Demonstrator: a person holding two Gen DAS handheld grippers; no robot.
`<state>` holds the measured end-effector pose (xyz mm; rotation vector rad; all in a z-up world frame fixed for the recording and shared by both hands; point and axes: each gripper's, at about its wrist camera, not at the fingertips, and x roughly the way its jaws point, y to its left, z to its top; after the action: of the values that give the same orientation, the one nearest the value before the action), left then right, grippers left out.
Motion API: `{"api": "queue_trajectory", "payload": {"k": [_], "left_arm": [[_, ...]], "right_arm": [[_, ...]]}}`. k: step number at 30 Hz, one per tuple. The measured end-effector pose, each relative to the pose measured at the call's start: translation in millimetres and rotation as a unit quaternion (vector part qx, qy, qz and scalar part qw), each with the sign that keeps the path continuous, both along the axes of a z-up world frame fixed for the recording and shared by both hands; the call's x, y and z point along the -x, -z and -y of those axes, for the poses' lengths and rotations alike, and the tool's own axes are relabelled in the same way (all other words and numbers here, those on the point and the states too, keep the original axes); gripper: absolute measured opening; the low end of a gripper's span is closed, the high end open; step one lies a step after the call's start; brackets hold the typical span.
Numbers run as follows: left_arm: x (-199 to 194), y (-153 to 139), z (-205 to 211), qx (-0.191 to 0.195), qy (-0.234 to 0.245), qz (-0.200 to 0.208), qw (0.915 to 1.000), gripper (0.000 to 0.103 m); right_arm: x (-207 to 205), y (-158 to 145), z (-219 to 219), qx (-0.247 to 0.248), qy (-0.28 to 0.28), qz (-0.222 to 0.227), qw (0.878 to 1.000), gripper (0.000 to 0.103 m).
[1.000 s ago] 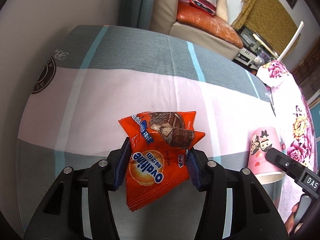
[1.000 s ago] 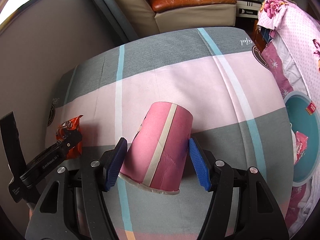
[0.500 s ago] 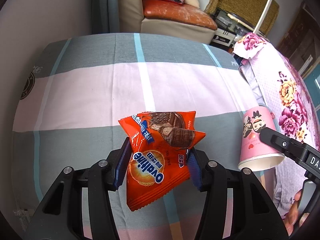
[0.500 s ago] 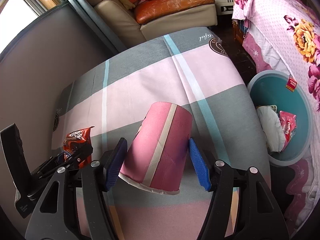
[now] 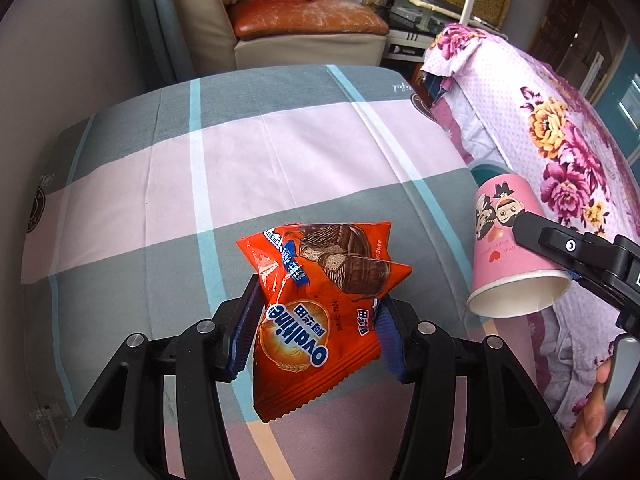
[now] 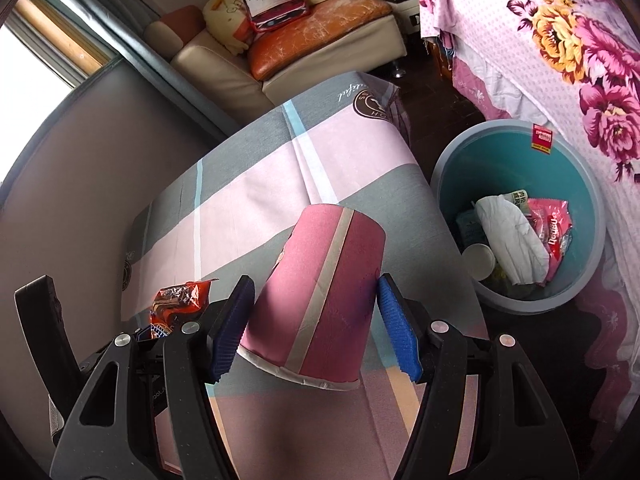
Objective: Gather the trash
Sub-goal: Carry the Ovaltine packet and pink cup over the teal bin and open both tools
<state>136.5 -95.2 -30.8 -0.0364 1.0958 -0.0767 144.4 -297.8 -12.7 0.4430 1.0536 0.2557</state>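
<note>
My left gripper (image 5: 318, 328) is shut on an orange Ovaltine snack wrapper (image 5: 316, 308), held above the striped tablecloth (image 5: 240, 168). The same wrapper (image 6: 176, 304) shows at the lower left of the right wrist view. A pink paper cup (image 6: 320, 304) lies sideways between the blue pads of my right gripper (image 6: 316, 328), which is shut on it. In the left wrist view this cup (image 5: 508, 240) hangs at the right, near the table's edge. A teal bin (image 6: 520, 216) stands on the floor to the right of the table, with trash in it.
A bed with a pink floral cover (image 6: 560, 60) runs behind the bin. A beige sofa with an orange cushion (image 5: 308, 20) stands beyond the table's far end. A grey wall (image 6: 80, 160) borders the table on the left. A hand (image 5: 592, 400) shows at the lower right.
Both grippers have swung to the right over the table, each keeping its load. The bin has come fully into the right wrist view, and the bed now fills more of the left wrist view.
</note>
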Motion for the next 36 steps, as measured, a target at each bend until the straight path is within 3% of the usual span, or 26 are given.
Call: {"api": "queue_trajectory", "payload": {"k": [11,22,36], "left_arm": [[-12,-1,62,-0.025,0.053,-0.007,0.9983,0.055],[-30,3,133,-0.032,0.116,-0.011,0.9926,0.055],[-56,8,181,-0.022,0.156,-0.020,0.9873,0.056]], "right_arm": [[4,3,76,-0.033,0.066,0.011,0.997,0.061],[11,-3,145,-0.024,0.134,0.027,0.990,0.061],[5,1,188,-0.012,0.178,0.026,0.984,0.061]]}}
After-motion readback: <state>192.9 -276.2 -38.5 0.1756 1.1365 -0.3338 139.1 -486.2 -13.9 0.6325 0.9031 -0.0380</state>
